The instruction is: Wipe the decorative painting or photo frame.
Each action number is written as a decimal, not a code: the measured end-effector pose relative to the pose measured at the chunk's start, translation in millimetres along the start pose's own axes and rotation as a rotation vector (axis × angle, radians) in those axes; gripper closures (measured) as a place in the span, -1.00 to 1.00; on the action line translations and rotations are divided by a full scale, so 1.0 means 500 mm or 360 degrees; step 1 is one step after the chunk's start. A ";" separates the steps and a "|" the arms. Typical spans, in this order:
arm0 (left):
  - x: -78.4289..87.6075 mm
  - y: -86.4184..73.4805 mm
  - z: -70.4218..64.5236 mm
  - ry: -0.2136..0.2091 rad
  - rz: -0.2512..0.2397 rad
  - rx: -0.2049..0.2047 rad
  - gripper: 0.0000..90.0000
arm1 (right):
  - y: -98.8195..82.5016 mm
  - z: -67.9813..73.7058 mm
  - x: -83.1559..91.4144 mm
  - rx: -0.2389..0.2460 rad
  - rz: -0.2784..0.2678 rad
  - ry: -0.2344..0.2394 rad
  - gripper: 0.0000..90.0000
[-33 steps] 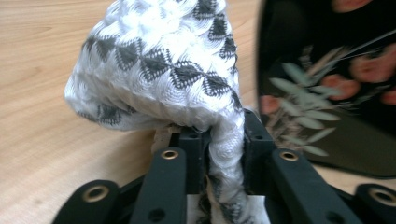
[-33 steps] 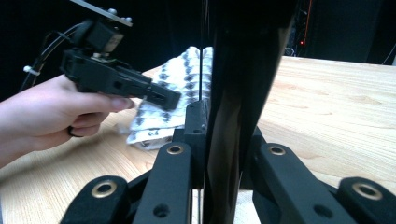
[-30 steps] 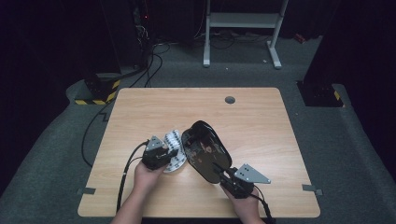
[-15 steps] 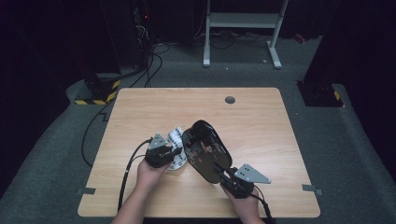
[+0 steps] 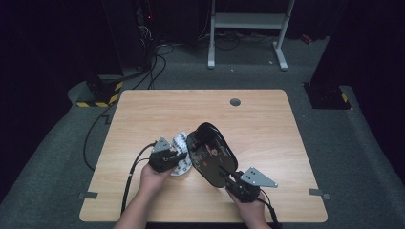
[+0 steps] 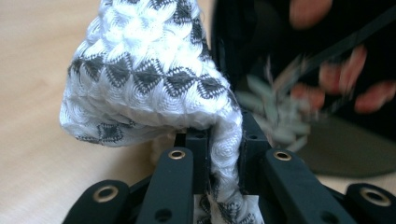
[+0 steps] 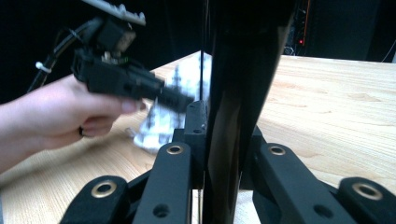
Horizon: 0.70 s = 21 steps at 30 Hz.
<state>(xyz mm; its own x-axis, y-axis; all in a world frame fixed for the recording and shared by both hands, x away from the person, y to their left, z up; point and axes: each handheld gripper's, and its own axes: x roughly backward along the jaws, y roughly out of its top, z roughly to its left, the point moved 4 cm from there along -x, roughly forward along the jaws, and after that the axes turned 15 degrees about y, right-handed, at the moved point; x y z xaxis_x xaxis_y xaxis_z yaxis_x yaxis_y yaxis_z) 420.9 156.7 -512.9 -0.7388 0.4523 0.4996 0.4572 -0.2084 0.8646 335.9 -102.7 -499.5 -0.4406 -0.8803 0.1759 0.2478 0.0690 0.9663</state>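
Note:
A white knitted cloth (image 5: 180, 151) with grey diamond marks lies bunched left of the table's middle. My left gripper (image 5: 173, 156) is shut on a fold of this cloth (image 6: 154, 79), which bulges above the jaws. A glossy black oval plate (image 5: 211, 153) stands tilted beside the cloth, its face toward the left gripper. My right gripper (image 5: 229, 175) is shut on the plate's rim (image 7: 233, 93), which rises edge-on between its jaws. The cloth touches or nearly touches the plate's face, and that face (image 6: 327, 93) mirrors a hand.
The wooden table (image 5: 143, 119) has a round cable hole (image 5: 235, 101) near its far edge. Cables trail from both grippers off the near edge. A white frame (image 5: 248, 28) and dark equipment stand on the floor beyond.
The left gripper has shifted slightly with the cloth beside the plate. The right gripper and the plate have kept still.

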 end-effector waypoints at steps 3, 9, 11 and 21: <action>0.011 0.029 0.009 0.0012 -0.0059 0.0027 0.75 | 0.000 0.000 0.000 0.0000 -0.0002 0.0000 0.79; 0.008 0.034 0.010 -0.0006 -0.0045 0.0004 0.75 | 0.000 -0.001 0.000 -0.0005 -0.0003 -0.0002 0.79; 0.000 0.019 0.007 -0.0023 -0.0010 -0.0004 0.75 | 0.000 -0.001 0.000 -0.0006 -0.0003 -0.0002 0.79; -0.026 -0.061 -0.018 -0.0154 0.0200 -0.0096 0.76 | 0.000 0.000 0.000 0.0001 -0.0001 0.0002 0.79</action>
<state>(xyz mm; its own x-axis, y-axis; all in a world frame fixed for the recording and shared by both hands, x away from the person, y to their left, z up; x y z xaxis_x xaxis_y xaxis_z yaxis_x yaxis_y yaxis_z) 412.4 149.3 -545.2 -0.6252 0.5005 0.5989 0.5101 -0.3188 0.7988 335.7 -102.8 -499.5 -0.4397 -0.8809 0.1750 0.2472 0.0687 0.9665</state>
